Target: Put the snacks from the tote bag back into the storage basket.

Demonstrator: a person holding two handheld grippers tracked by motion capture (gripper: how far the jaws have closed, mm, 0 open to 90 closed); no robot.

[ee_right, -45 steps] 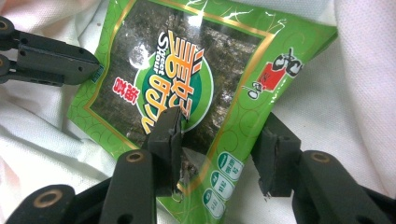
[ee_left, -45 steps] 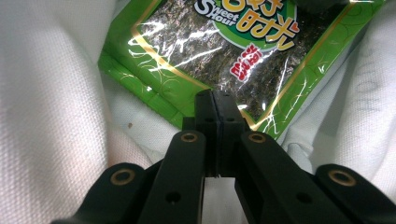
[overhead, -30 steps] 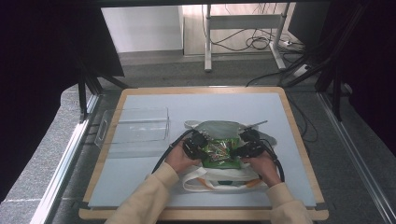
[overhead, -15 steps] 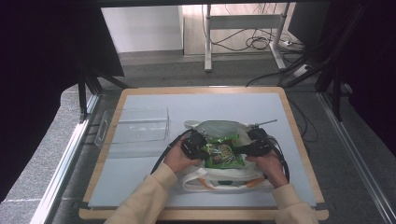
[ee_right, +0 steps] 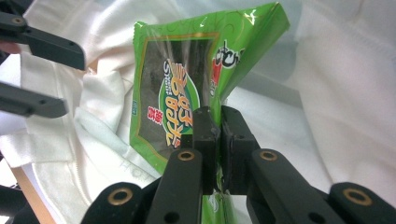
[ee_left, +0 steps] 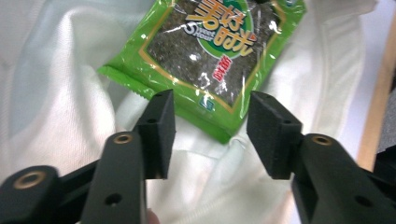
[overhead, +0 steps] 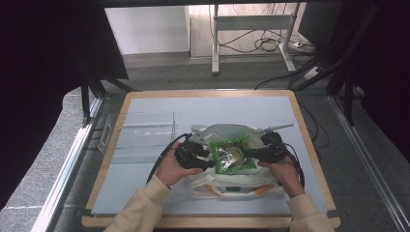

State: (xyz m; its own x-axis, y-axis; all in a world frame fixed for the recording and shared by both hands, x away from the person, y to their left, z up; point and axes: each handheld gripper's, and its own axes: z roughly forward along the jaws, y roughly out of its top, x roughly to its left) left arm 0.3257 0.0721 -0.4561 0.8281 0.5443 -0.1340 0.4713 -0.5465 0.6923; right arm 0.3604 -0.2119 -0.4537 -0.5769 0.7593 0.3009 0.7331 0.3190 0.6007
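Note:
A green snack packet (overhead: 232, 155) lies on a white cloth bag (overhead: 227, 186) near the table's front. My right gripper (overhead: 257, 152) is shut on the packet's (ee_right: 187, 93) right edge, its jaws (ee_right: 219, 140) pinching the green foil. The left gripper (overhead: 207, 159) sits at the packet's left side, open. Seen from the left gripper (ee_left: 210, 116), the packet's (ee_left: 210, 51) corner lies just beyond the jaws, above the bag's cloth (ee_left: 70, 93). Across the packet, in the right gripper view, the left gripper's black jaws (ee_right: 37, 74) stand apart.
A clear plastic box (overhead: 140, 135) stands left of the bag on the pale blue mat (overhead: 193, 111). The table's wooden rim (overhead: 309, 145) runs close on the right. Orange bag handles (overhead: 261, 190) lie toward the front edge.
Both hands have edged slightly; the right gripper has shifted a little to the right with the packet's edge. The left gripper stays by the packet's left side.

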